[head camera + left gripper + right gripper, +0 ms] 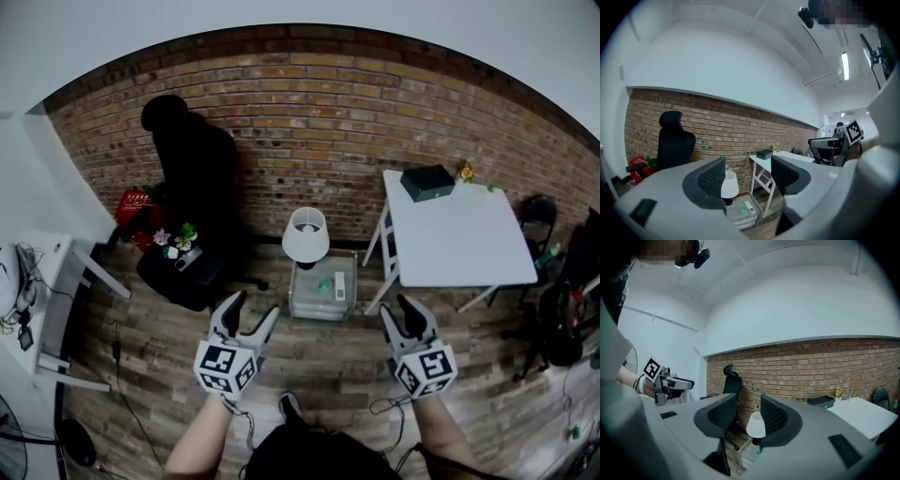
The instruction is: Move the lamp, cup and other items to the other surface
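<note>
Head view looks steeply down — gripper views level, sharing lamp (pixel 306 234).

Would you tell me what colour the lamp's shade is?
The lamp shade is white, and it shows best in the head view.

The room is evenly bright, with a ceiling strip light (pixel 843 65) glowing far right. The white surface (pixel 469 239) throws only a faint shadow on the floor (pixel 328 361). Every view bulges and darkens at the corners, and the left tool (pixel 747 163) looks soft up close.
</note>
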Motion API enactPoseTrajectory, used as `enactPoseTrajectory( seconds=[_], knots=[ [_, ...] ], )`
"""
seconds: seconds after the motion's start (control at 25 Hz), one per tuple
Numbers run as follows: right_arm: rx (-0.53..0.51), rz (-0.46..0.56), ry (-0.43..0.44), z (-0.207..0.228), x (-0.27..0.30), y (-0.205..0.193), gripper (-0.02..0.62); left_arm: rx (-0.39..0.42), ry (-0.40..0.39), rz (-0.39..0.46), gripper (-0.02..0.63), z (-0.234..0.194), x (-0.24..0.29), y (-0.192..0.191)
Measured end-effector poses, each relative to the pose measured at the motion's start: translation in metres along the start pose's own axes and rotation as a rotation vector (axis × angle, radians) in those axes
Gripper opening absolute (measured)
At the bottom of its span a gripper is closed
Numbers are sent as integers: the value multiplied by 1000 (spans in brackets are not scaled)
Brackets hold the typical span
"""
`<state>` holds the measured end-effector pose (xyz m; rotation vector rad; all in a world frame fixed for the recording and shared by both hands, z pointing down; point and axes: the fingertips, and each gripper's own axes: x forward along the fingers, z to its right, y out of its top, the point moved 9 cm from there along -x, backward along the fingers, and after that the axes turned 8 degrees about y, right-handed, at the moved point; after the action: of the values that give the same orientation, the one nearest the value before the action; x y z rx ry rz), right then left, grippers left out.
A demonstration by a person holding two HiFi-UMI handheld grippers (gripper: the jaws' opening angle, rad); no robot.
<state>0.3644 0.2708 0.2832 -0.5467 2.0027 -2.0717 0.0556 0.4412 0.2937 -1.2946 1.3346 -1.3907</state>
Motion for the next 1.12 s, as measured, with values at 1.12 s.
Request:
enactPoseTrajectory(
  seconds=[1.12],
  knots=[
    [123,-117,191,142,252,-35,212,-10,-121,-176,299,-107,229,-21]
  ],
)
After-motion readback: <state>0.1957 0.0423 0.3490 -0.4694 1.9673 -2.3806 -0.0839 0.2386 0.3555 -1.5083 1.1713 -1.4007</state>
